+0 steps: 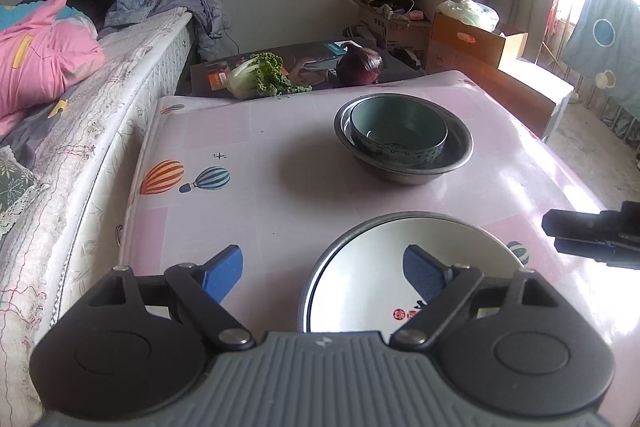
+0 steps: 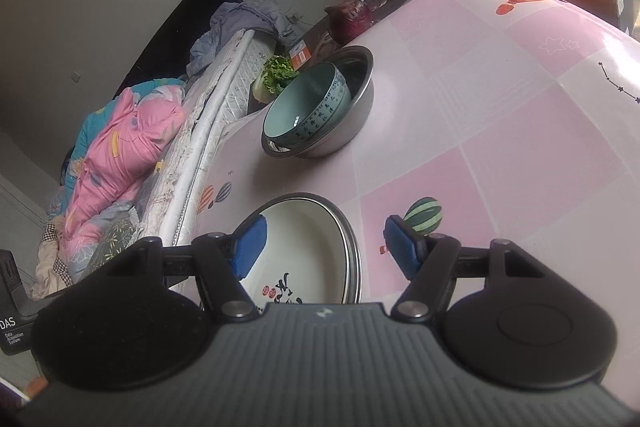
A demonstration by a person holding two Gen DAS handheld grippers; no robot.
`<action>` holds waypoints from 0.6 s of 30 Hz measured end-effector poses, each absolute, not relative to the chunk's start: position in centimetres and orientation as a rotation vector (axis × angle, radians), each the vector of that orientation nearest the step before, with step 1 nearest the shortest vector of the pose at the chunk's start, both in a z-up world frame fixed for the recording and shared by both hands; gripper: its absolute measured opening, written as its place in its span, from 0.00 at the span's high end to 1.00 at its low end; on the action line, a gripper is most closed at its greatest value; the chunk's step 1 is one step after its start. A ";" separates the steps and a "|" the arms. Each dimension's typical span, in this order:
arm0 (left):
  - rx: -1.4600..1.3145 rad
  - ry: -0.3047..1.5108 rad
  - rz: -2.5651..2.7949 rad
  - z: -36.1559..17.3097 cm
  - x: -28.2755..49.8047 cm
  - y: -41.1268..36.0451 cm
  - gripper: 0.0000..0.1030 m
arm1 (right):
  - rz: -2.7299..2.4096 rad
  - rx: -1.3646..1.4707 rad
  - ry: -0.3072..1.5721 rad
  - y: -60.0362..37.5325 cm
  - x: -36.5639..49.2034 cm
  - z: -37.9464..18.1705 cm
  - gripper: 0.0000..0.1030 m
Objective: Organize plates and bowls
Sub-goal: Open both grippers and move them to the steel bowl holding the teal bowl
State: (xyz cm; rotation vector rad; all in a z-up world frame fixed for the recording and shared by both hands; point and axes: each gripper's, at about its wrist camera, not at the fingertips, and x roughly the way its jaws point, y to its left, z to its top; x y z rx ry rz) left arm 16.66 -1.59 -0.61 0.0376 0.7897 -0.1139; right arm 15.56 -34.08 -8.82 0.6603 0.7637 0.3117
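A white plate (image 1: 372,267) with a dark rim and red-and-black marks lies on the pink table (image 1: 280,163) near its front edge; it also shows in the right wrist view (image 2: 304,247). Farther back, a teal bowl (image 1: 398,129) sits inside a steel bowl (image 1: 456,155); the right wrist view shows the teal bowl (image 2: 304,107) tilted in the steel bowl (image 2: 356,99). My left gripper (image 1: 324,267) is open above the plate's left edge. My right gripper (image 2: 322,247) is open, straddling the plate's right rim; its body also shows in the left wrist view (image 1: 592,239).
A bed with a pink quilt (image 1: 44,55) runs along the table's left side. A low dark stand behind the table holds a leafy cabbage (image 1: 260,75) and a purple cabbage (image 1: 360,67). Cardboard boxes (image 1: 468,43) stand at the back right.
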 end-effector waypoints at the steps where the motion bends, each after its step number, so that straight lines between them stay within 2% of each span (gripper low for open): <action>1: 0.023 0.778 -0.120 -0.3 17.6 -1.5 0.14 | 0.307 0.656 0.755 -34.4 16.0 -8.6 0.36; 6: -0.049 0.764 -0.152 0.0 23.2 -1.3 0.16 | 0.274 0.622 0.713 -36.0 20.2 -7.1 0.36; 8: -0.086 0.781 -0.175 -0.4 25.4 -1.3 0.20 | 0.262 0.598 0.714 -36.3 22.3 -7.1 0.39; 10: -0.121 0.807 -0.182 -1.1 27.9 -1.3 0.33 | 0.252 0.578 0.724 -36.3 24.4 -7.2 0.44; 13: -0.138 0.847 -0.185 -2.3 30.5 -1.3 0.42 | 0.248 0.544 0.739 -36.3 27.4 -7.6 0.51; 15: -0.134 0.876 -0.181 -3.3 31.8 -1.4 0.47 | 0.248 0.526 0.753 -36.1 29.2 -8.0 0.54; 18: -0.151 0.901 -0.200 -4.3 32.7 -1.3 0.48 | 0.254 0.504 0.778 -35.6 31.4 -8.8 0.58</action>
